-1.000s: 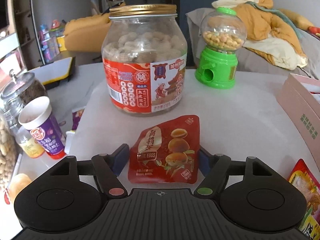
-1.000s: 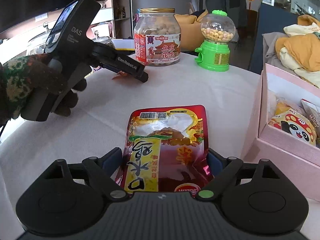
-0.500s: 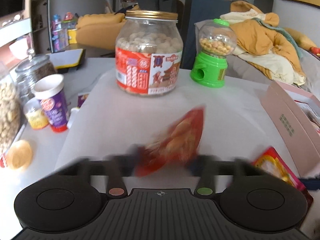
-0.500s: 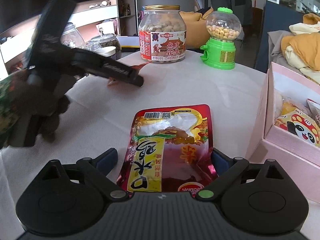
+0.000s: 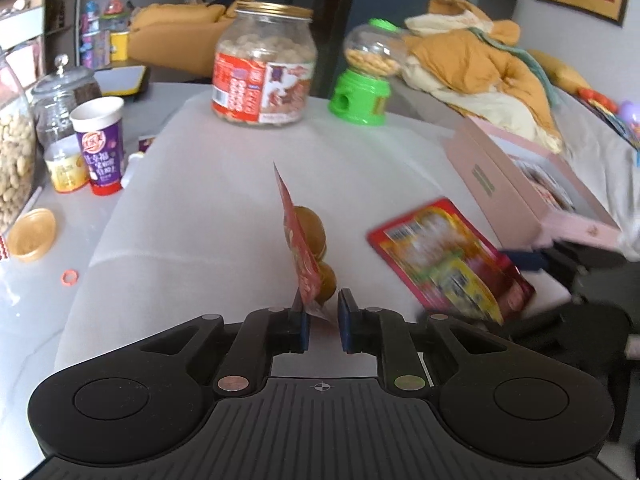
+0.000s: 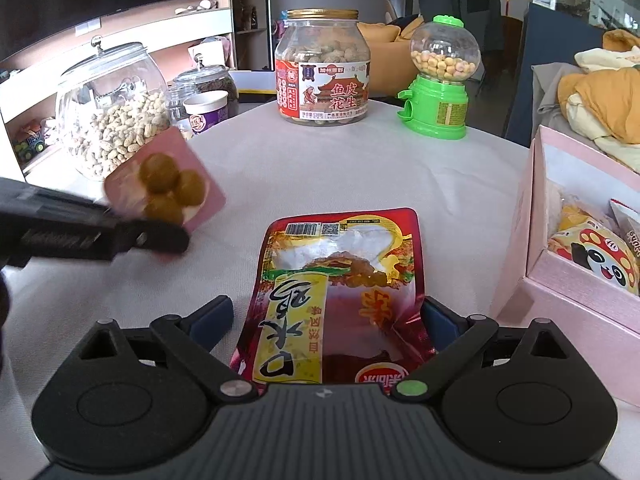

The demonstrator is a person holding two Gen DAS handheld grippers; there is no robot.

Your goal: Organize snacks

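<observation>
Left fingers [image 5: 299, 314] pinching egg packet [image 5: 298, 248] edge

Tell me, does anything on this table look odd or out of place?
Only small things: a loose orange ring and a yellow lid lie on the table beside the peanut jar. Nothing looks spilled or damaged.

On the red label of the gold-lidded peanut jar [image 6: 323, 68], "鱼皮花生" is printed, with "加州原野" in small characters above it. Large characters "口水鸡" are shown, upside down in the right wrist view, on the yellow panel of the red snack pouch [image 6: 340, 280], beside "自然风味" in smaller print
</observation>
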